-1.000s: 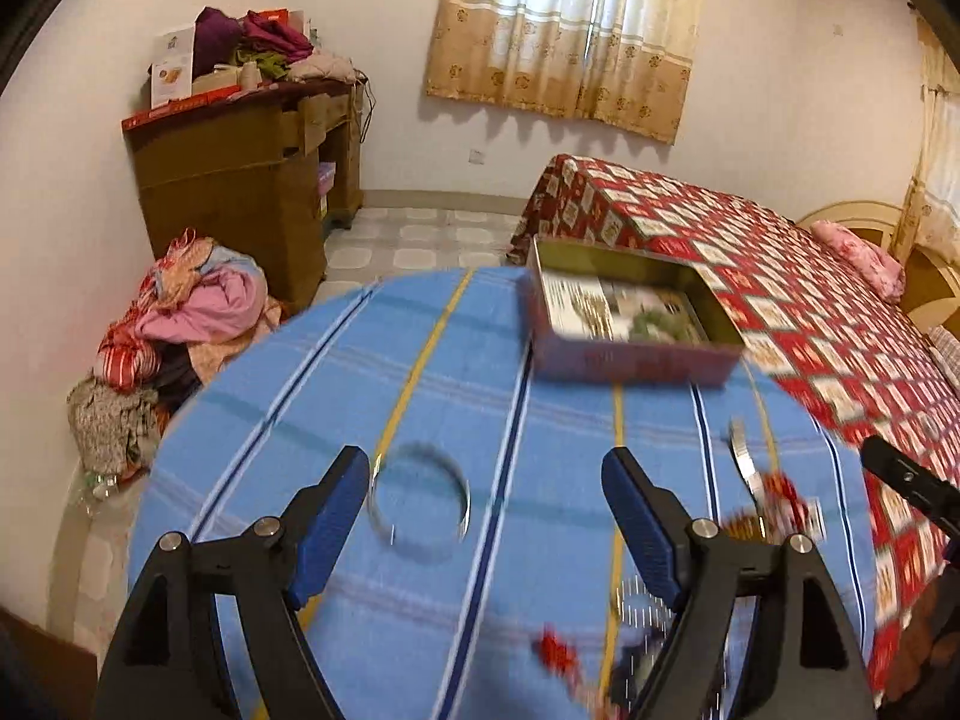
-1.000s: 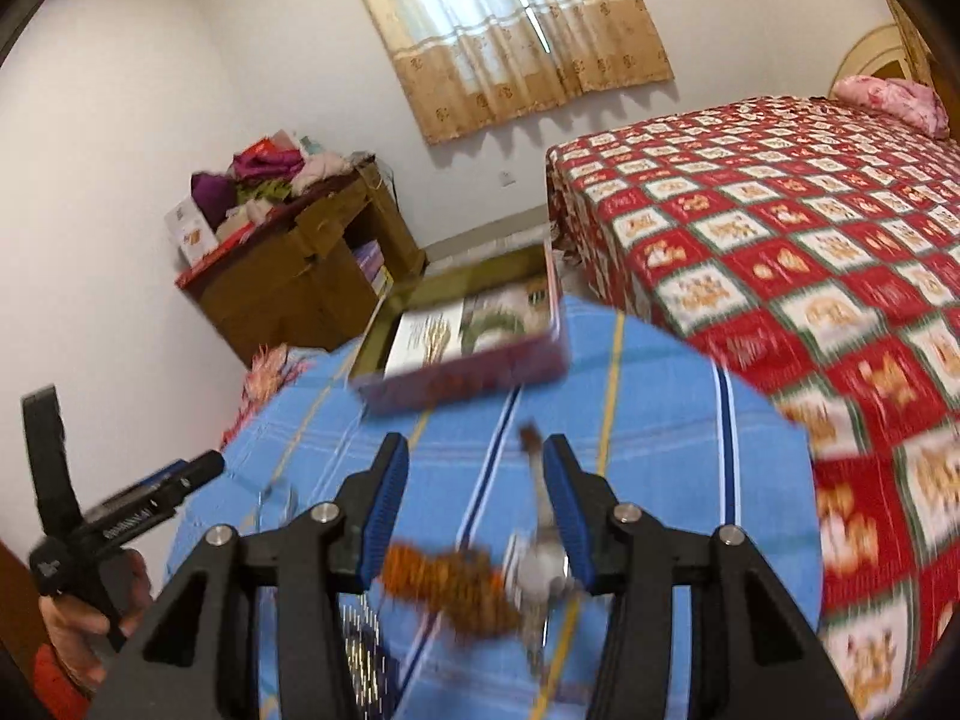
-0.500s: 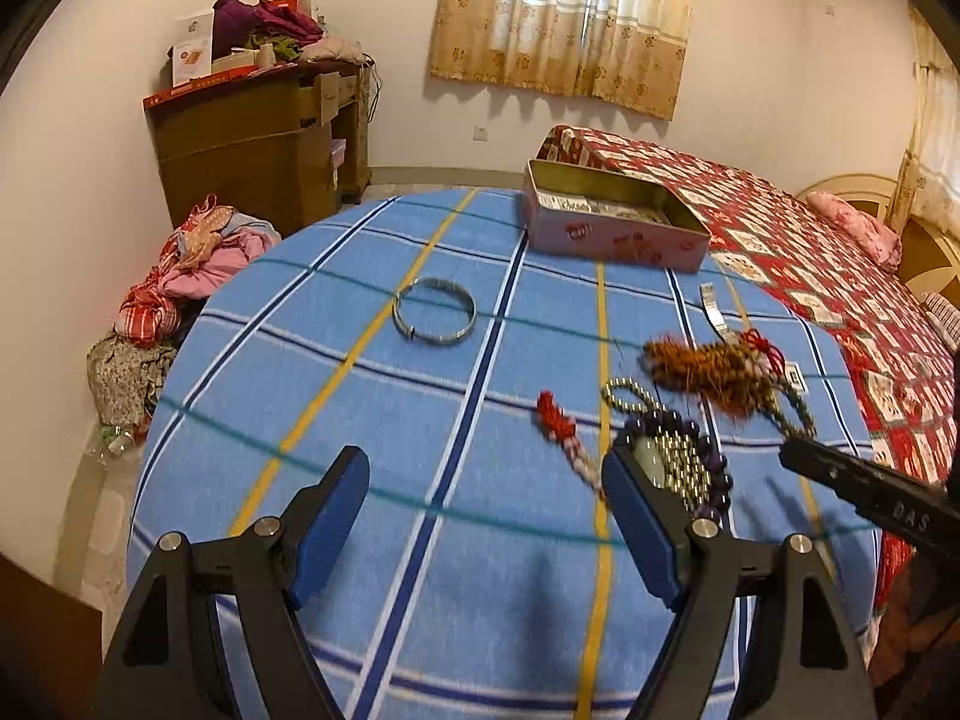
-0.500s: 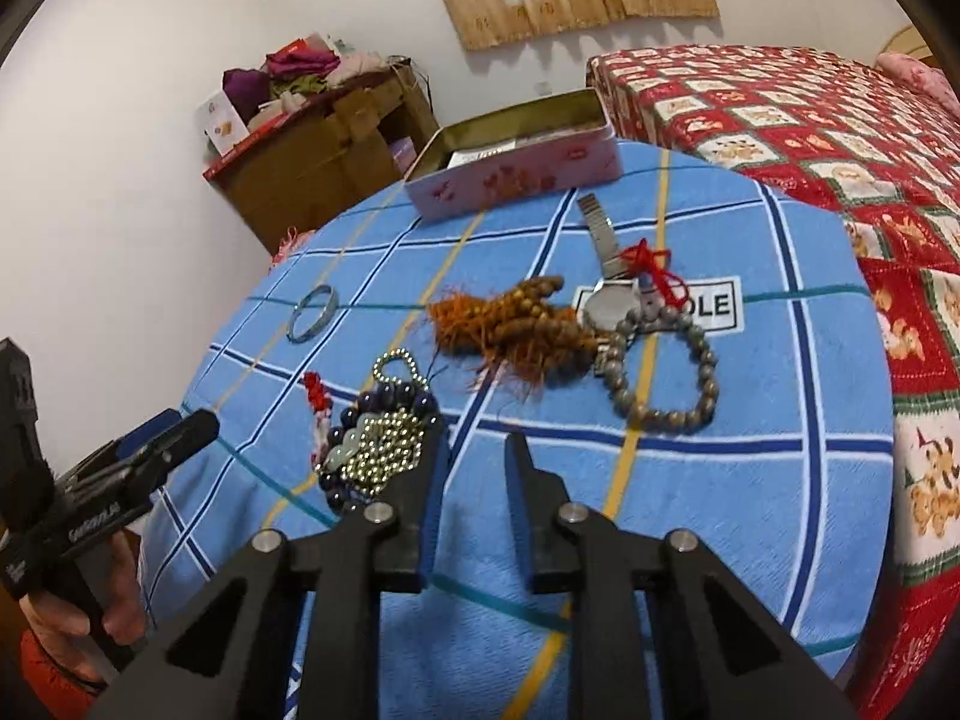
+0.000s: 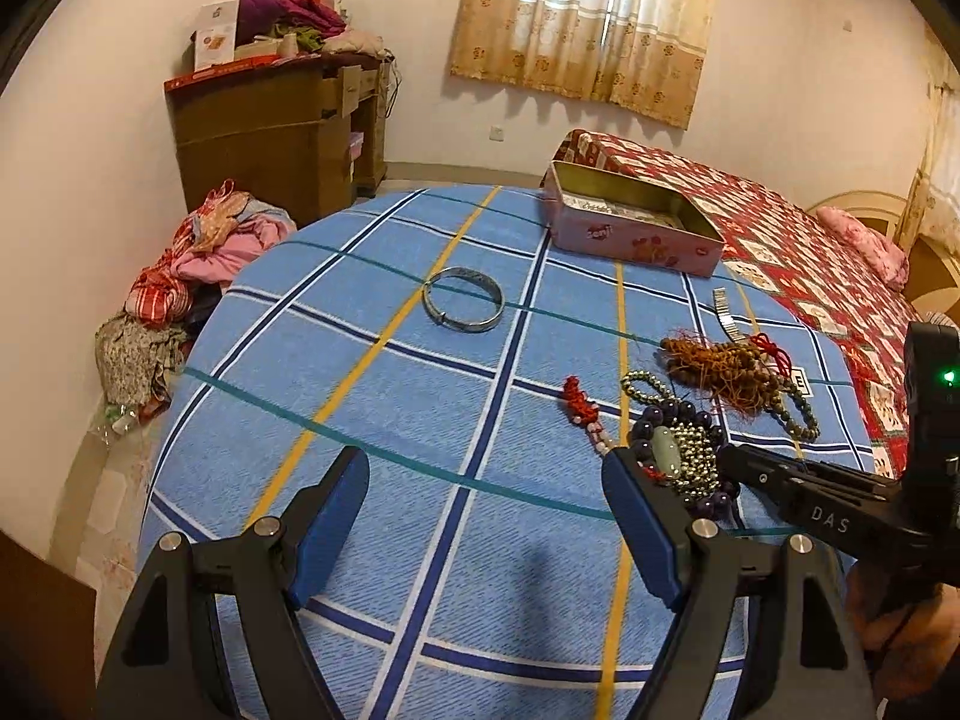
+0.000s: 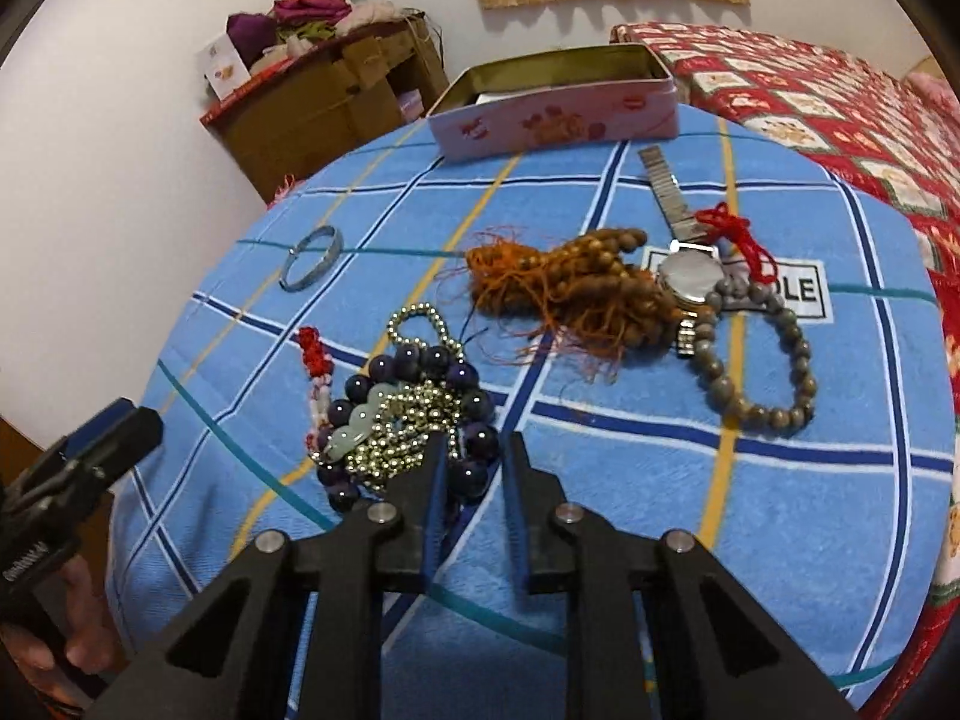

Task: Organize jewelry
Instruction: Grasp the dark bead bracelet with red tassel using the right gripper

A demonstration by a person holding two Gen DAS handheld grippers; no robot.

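Our dark purple bead bracelet [image 6: 414,420], tangled with a silver bead chain [image 6: 408,429], sits just ahead-left of our right gripper [image 6: 474,450]; its jaws have just narrowed, nothing between them. Left gripper [image 5: 486,516] spread wide over bare blue striped tablecloth [image 5: 372,468]. Pink open tin [image 5: 636,228] sits at the far edge.

Far ahead of my claw I see a brown wooden desk [image 5: 282,138] against the wall, clothes and boxes [image 5: 282,24] heaped on top. Left of it, low, lies a pile of laundry [image 5: 192,276]; up ahead hangs a beige curtain [image 5: 582,24], and to the right stretches a bed with a red patterned quilt [image 5: 798,264].
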